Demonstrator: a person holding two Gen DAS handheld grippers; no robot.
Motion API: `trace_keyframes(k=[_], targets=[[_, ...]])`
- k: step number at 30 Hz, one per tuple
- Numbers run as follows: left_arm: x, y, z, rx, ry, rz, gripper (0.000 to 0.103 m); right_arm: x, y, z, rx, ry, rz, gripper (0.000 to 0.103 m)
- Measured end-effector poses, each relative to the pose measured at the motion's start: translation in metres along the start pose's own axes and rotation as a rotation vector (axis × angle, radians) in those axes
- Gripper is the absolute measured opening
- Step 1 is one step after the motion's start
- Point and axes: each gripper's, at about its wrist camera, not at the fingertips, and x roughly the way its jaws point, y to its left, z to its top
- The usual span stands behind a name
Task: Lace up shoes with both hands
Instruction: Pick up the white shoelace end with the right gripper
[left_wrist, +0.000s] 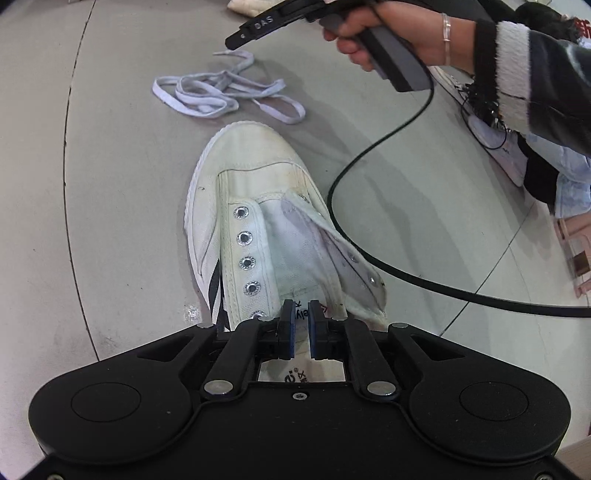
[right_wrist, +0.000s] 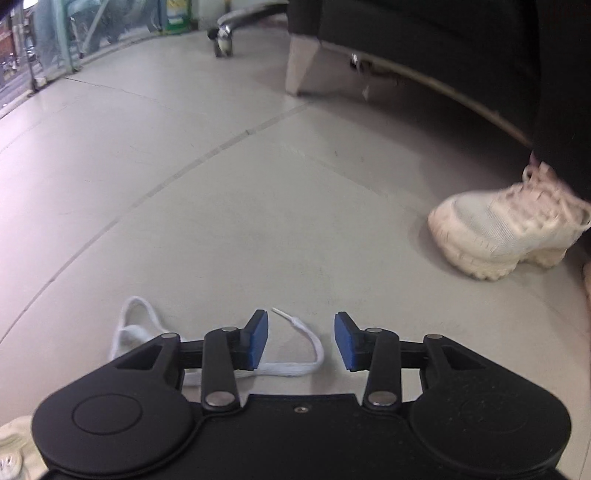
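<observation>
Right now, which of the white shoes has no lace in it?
The canvas shoe under the left gripper: its eyelets are bare. The chunky sneaker is laced and worn.

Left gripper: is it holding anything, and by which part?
The left gripper pinches the shoe by the top of its tongue.

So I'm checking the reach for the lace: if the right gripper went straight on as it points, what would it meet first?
Probably the white shoelace on the floor, lying between the open right gripper pads; depth is unclear.
</observation>
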Motion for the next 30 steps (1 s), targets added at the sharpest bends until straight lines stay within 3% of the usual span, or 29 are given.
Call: trace_keyframes(k=[4,6,9,13,19,21,22,27,30], targets=[[0.002,0.001,0.004,-0.008,-0.001,0.002,0.007,0.007,-0.003,-0.007,0.056,0.025,0.03,0.022],[0.003,0.003,0.007,-0.011,-0.002,0.012,0.007,0.008,-0.003,-0.01,0.121,0.029,0.014,0.001],[0.001,0.0,0.009,-0.024,0.0,0.033,0.007,-0.01,-0.002,-0.017,0.239,-0.018,0.017,0.001],[-0.003,-0.003,0.008,-0.051,-0.006,0.053,0.007,-0.078,0.001,-0.03,0.378,-0.196,0.034,0.001],[-0.018,-0.012,0.012,-0.029,-0.047,0.115,0.014,-0.263,0.007,-0.043,0.49,-0.531,0.002,0.001],[-0.023,-0.012,0.012,-0.047,-0.06,0.125,0.014,-0.352,0.009,-0.048,0.499,-0.656,-0.057,0.001],[-0.027,-0.011,0.012,-0.062,-0.065,0.123,0.014,-0.376,0.009,-0.05,0.496,-0.689,-0.084,0.001],[-0.042,-0.014,0.012,-0.075,-0.094,0.13,0.019,-0.578,0.034,-0.069,0.42,-0.89,-0.345,0.001],[-0.047,-0.013,0.014,-0.063,-0.098,0.153,0.023,-0.663,0.056,-0.075,0.384,-0.926,-0.502,0.001]])
